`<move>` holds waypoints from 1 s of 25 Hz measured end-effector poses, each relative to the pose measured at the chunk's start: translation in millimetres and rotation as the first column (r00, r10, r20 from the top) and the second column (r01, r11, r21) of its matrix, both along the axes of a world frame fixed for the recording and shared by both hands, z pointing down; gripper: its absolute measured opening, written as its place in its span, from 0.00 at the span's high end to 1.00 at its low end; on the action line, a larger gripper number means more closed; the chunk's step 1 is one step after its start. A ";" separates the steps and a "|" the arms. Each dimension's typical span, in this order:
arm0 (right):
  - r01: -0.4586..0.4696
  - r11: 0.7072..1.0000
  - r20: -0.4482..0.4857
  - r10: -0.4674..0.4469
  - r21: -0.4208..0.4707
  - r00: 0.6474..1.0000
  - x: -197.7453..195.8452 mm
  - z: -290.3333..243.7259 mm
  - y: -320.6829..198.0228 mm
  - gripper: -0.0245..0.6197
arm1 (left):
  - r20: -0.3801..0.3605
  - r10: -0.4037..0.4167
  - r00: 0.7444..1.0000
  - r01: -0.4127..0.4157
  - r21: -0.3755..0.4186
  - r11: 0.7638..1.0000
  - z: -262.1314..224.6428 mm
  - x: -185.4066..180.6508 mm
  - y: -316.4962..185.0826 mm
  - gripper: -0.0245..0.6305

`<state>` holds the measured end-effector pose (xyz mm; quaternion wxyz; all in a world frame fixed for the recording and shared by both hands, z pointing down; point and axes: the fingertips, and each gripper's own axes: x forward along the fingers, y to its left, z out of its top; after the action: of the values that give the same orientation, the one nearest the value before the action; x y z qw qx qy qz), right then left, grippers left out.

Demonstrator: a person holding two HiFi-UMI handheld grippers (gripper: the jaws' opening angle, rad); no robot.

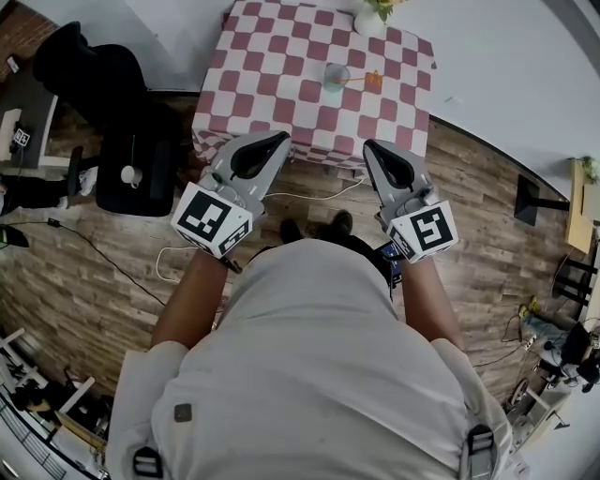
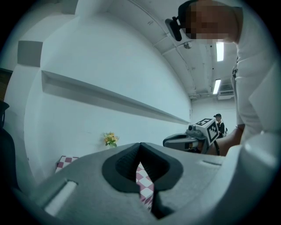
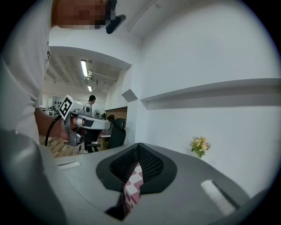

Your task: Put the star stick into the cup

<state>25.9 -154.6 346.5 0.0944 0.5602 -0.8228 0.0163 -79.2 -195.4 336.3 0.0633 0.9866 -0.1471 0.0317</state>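
A clear cup stands on the red-and-white checkered table, far ahead of me. The orange star stick lies on the cloth just right of the cup. Both grippers are held in the air short of the table's near edge, over the wood floor. My left gripper is shut with nothing in it. My right gripper is also shut and empty. Each gripper view shows only a sliver of the checkered cloth between the jaws; cup and stick are hidden there.
A vase of yellow flowers stands at the table's far edge against the white wall. A black office chair is left of the table. Cables run across the floor. A person stands far back.
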 end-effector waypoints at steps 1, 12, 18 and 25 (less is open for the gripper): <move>-0.002 1.000 0.000 0.002 0.000 1.000 2.0 0.0 2.3 0.95 | 0.001 -0.003 1.000 0.003 -0.001 1.000 0.7 0.3 1.7 0.96; 0.006 0.998 0.006 -0.007 0.062 1.000 32.1 -20.2 45.3 0.95 | 0.017 -0.028 0.999 0.027 0.048 0.998 -17.4 26.1 40.1 0.96; 0.039 0.996 0.009 -0.039 0.080 0.999 59.0 -25.2 86.2 0.95 | 0.024 -0.049 0.998 0.048 0.041 0.998 -17.1 57.3 87.5 0.96; 0.078 0.993 0.028 -0.080 0.085 0.996 86.7 -24.8 149.0 0.95 | 0.036 -0.083 0.996 0.082 0.041 0.996 -13.5 87.5 152.4 0.96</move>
<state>112.6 -5.6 321.7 0.0587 0.5303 -0.8457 -0.0130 8.4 -42.9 322.8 0.0424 0.9799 -0.1895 0.0449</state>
